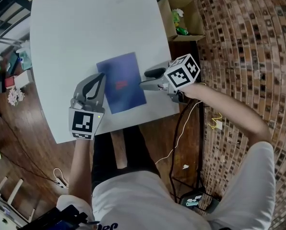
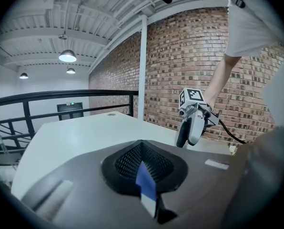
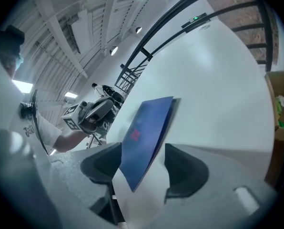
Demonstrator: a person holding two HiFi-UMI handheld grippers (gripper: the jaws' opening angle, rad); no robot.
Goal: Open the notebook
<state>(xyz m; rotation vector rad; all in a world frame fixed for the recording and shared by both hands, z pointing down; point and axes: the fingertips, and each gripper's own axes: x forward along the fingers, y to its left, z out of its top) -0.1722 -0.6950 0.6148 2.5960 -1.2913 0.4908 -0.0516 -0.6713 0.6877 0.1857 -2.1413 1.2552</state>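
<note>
Left claw point(image 1: 101, 76): I am clenching it on the left edge of the notebook. A sliver of blue cover and white page is showing between the pressed jaws.

Notebook point(image 1: 121, 82): the blue notebook is lying closed and flat on the white table point(image 1: 80, 28). It is sitting by the near edge, toward the near right corner, between my two claws.

Right claw point(image 1: 148, 78): I am holding it released, jaws spread, at the notebook's right edge. That edge is reaching into the gap, but neither jaw is pressing on it.

Step in hand: I am judging this as setting the grips; the cover is not yet lifted.

Next move: I am expecting the right claw to need to close on the cover alone. It would then swing the cover over while the left claw steadies the notebook. Which edge is the spine, I cannot tell.
</note>
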